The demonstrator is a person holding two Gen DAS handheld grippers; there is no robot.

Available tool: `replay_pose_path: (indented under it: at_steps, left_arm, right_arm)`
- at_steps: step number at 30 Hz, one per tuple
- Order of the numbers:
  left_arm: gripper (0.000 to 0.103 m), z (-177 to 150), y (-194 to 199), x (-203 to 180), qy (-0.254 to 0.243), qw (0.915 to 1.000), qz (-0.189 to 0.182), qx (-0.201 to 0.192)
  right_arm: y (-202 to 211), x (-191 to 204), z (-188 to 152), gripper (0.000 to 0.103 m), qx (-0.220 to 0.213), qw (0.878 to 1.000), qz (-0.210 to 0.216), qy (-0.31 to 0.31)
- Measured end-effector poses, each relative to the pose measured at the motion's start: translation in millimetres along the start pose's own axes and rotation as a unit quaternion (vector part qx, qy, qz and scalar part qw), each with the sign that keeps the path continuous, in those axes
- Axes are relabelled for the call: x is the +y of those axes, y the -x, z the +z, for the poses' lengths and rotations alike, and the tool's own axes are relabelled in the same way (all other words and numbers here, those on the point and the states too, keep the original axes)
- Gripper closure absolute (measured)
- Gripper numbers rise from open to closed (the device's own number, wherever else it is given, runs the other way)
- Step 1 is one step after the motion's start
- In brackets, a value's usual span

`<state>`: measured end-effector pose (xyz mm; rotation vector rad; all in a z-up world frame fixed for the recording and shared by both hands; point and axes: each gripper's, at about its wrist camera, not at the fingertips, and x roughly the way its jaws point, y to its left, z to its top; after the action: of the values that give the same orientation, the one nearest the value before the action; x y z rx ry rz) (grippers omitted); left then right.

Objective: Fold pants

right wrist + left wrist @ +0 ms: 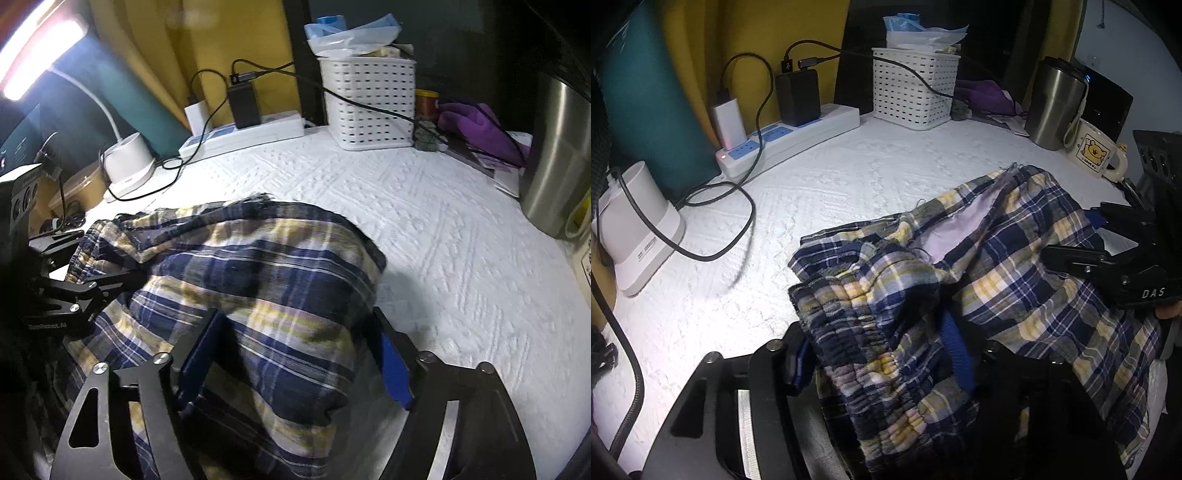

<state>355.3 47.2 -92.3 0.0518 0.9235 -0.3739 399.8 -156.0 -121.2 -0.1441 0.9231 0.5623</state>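
One pair of plaid pants (1015, 258) lies bunched on the white desk (849, 184), in front of the one white basket (916, 88). The left tongs (882, 354) clench its gathered waistband; the right tongs (299, 354) straddle a fold, but I cannot tell whether they press it. The cloth is navy, yellow and white, with a pale lining showing. Only the left view shows the bear mug (1099, 151) right of the basket; only the right view shows the lit lamp (44, 70).

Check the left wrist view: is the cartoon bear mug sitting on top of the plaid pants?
No, the cartoon bear mug stands on the white tablecloth beside the steel tumbler, clear of the plaid pants.
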Motion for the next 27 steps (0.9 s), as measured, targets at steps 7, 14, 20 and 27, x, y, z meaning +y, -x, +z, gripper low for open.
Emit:
replay_pose_path:
  at_steps: [7,14,20,27]
  left_arm:
    - [0.065,-0.7,3.8,-14.0,-0.037,0.9991,0.017,-0.012]
    - [0.068,-1.2,10.8,-6.3,-0.019,0.9994,0.003,-0.027]
    - [0.069,-0.9,16.3,-8.2,-0.017,0.9992,-0.001,-0.036]
    - [0.07,-0.5,28.8,-11.7,-0.017,0.9984,-0.002,-0.053]
  right_arm:
    - [0.5,8.4,0.8,0.051,-0.002,1.0,0.001,0.013]
    - [1.5,11.5,-1.9,0.067,-0.006,1.0,0.002,0.016]
    - [7.7,11.8,-7.5,0.079,-0.014,1.0,-0.003,0.011]
    - [20.0,17.0,-8.9,0.084,-0.023,1.0,-0.004,0.013]
